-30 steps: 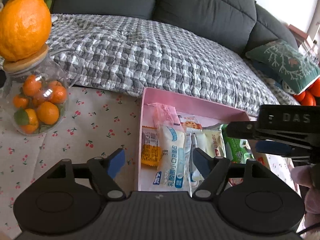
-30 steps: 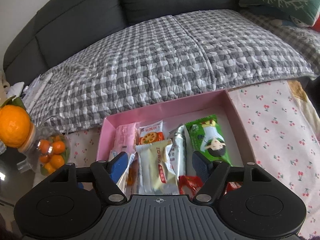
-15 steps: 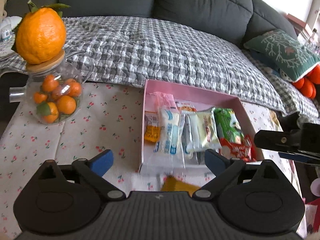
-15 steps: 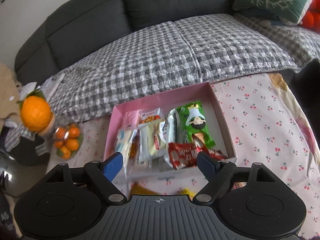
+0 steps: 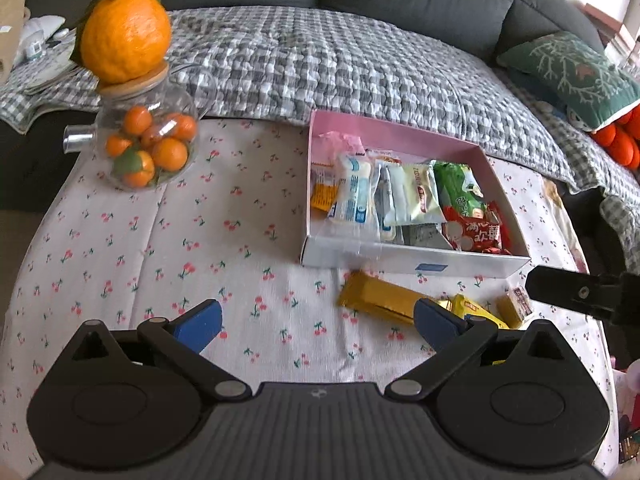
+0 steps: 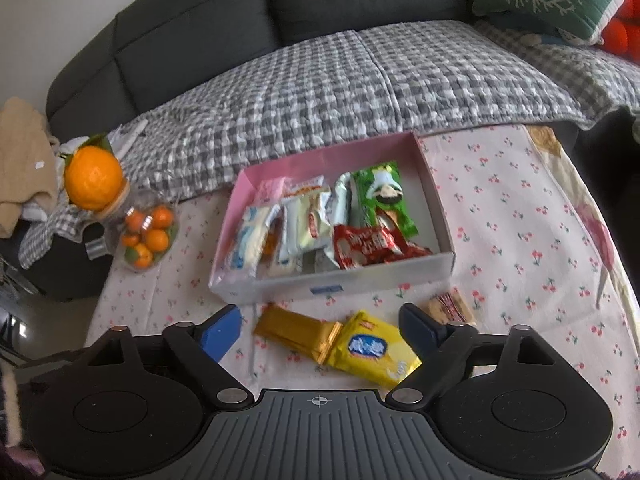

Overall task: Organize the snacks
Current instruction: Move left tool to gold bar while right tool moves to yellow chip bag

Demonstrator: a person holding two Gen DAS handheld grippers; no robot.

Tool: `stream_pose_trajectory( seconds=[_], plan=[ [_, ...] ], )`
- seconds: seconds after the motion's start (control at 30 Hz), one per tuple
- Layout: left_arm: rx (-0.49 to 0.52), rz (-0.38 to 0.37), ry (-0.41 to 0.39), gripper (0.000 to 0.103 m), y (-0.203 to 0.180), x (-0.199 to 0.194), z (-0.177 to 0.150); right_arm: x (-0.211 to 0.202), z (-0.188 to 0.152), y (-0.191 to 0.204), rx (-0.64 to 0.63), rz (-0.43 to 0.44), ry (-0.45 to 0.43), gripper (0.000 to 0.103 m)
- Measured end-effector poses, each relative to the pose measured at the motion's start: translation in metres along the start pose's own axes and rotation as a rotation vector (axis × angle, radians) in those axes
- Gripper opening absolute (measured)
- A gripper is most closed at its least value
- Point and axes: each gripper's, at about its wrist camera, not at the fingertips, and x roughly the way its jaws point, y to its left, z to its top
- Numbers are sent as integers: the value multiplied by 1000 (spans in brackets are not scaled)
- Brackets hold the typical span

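A box [image 5: 416, 266] with pink inner walls, also in the right wrist view [image 6: 320, 280], holds several snack packets, among them a green one [image 5: 460, 192] and a red one [image 6: 360, 244]. Loose on the cloth in front of it lie a gold bar [image 5: 380, 298] [image 6: 296, 330], a yellow packet [image 6: 372, 354] and a small tan packet [image 6: 450, 306]. My left gripper [image 5: 318, 320] hovers before the box, its jaws opening with nothing between them. My right gripper [image 6: 322, 328] is above the gold bar and yellow packet, its jaws opening, gripping neither.
A glass jar of small oranges [image 5: 146, 152] with a large orange [image 5: 124, 36] on its lid stands at the table's far left. Behind the table is a dark sofa with a checked blanket [image 5: 340, 64] and a green cushion [image 5: 568, 72]. The tablecloth [image 5: 160, 240] has a cherry print.
Both grippers drew back from the box and rose a little, their jaws spreading wider. The loose packets in front of the box came into view.
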Motion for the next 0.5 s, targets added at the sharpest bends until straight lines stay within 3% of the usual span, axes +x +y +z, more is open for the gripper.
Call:
stream_pose_trajectory(
  seconds=[0.13,0.23,0.33,0.5],
  plan=[
    [-9,-3,-23,102,-2,5,-12,7,-14,-7,2,-5,16,90],
    [37,0,3,102,-7,15,-17,15,-27,-18,-3,-31,12,90],
    [84,0,18,102,-12,22,-22,23,-27,-26,1,-86,79,90],
    [137,32,27,102,-17,36,-24,18,-26,-39,18,-39,77,90]
  ],
)
